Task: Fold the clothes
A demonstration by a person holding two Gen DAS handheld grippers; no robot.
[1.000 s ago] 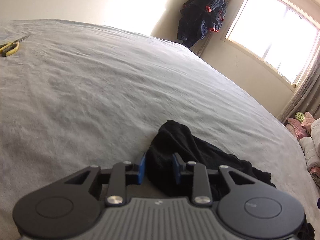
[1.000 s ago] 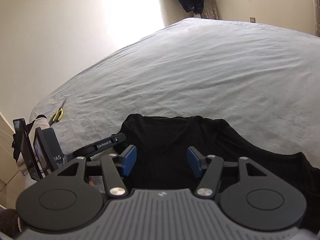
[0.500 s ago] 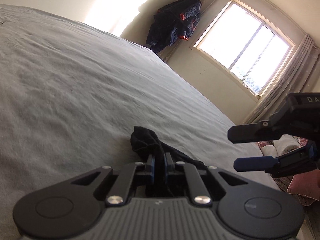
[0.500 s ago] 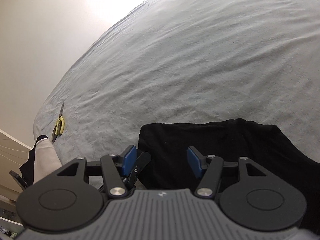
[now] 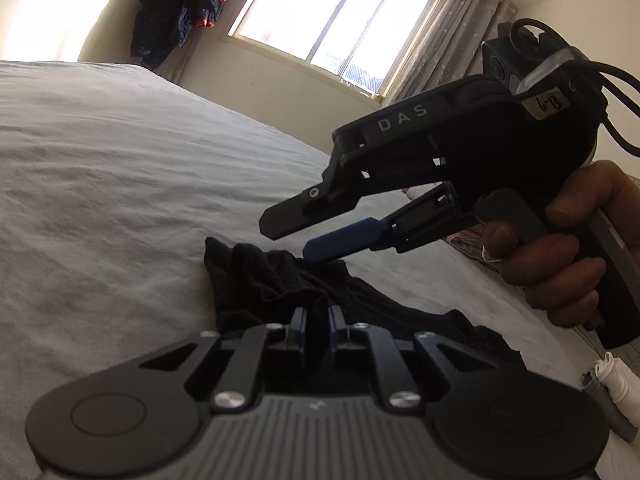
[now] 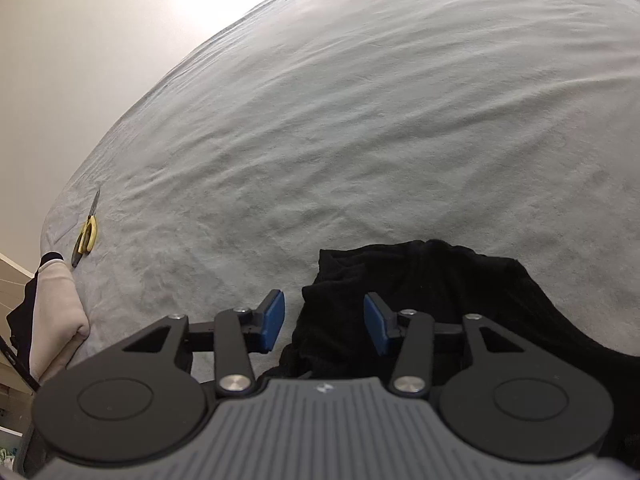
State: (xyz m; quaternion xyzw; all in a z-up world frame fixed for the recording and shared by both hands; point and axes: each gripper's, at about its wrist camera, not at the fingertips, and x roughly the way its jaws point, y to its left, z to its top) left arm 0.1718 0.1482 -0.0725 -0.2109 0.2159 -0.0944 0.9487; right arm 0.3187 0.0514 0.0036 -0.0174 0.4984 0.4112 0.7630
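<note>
Left hand-held gripper [image 5: 318, 330]: jaws pinched nearly together on a raised fold of the black garment [image 5: 280, 276], the cloth standing up between the two pads; right hand-held gripper [image 6: 324, 326]: jaws part-way apart and closing, the blue pads [image 6: 273, 320] straddling a bunched edge of the black garment [image 6: 420, 292] without pressing on it, so nothing is held yet. In the left wrist view the right hand-held gripper [image 5: 316, 236] enters from the right, tilted downward, its lower blue finger just above the garment's crumpled top; a person's hand [image 5: 560, 256] is wrapped round its handle; a camera with black cables sits on its rear.

Black garment: crumpled, lying on the bed [image 6: 360, 140] near the bed's close edge, directly ahead of both hand-held grippers; part of it spreads flat to the right of the right gripper's pads.

Bed: covered by a wrinkled grey sheet; scissors [image 6: 86, 236] with yellow handles lie on the sheet well apart from the garment, near the bed's far-left edge in the right wrist view. Beyond the bed, seen from the left wrist: a bright window [image 5: 336, 28] with a pale curtain [image 5: 452, 36] at its side; dark clothing [image 5: 180, 8] with orange trim hanging in the corner left of the window.
</note>
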